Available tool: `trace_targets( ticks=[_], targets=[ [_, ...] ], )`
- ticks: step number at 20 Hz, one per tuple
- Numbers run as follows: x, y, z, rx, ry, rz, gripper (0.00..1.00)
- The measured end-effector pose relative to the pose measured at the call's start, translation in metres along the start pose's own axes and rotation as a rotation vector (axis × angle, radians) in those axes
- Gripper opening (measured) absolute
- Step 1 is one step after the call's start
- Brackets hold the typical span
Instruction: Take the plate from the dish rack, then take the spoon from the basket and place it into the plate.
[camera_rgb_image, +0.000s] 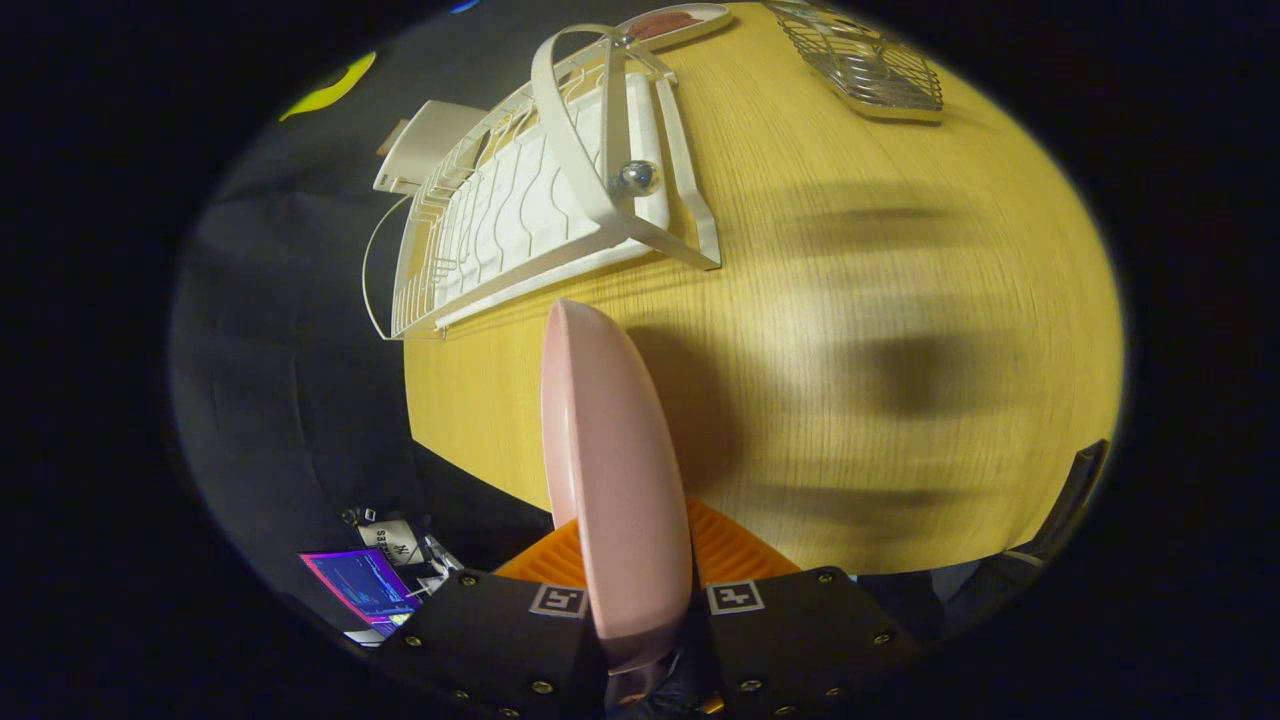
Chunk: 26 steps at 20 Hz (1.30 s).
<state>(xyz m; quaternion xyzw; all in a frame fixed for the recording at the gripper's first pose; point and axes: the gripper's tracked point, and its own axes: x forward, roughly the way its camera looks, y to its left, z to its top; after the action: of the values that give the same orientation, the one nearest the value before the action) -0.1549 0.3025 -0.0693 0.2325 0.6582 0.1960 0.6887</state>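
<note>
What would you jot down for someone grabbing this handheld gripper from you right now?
Gripper: shut on the pink plate, held on edge between the fingers, over the wooden table.
White dish rack: beyond the plate, on the table, no dishes visible in it.
Wire basket: at the table's far side; I cannot make out the spoon in it.
Done: plate is out of the rack.
Left: set the plate down flat on the table, fetch the spoon from the basket, lay it in the plate.
</note>
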Motion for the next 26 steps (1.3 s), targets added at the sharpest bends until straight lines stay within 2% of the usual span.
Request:
trace_targets(
  ticks=[10,12,13,14,16,17,22,26],
  targets=[
    [0.026,0.019,0.008,0.065,-0.047,0.102,0.29],
    [0.030,0.001,0.011,0.058,-0.057,0.032,0.33],
    [0.033,-0.007,0.009,0.053,-0.060,0.010,0.40],
    [0.031,-0.012,0.010,0.063,-0.065,0.014,0.47],
    [0.027,-0.015,0.013,0.096,-0.066,0.035,0.47],
    [0.026,-0.019,0.015,0.099,-0.073,0.035,0.55],
    [0.006,-0.036,0.021,0.089,-0.098,0.030,0.55],
    [-0.023,-0.039,0.035,0.036,-0.191,0.037,0.57]
  ],
)
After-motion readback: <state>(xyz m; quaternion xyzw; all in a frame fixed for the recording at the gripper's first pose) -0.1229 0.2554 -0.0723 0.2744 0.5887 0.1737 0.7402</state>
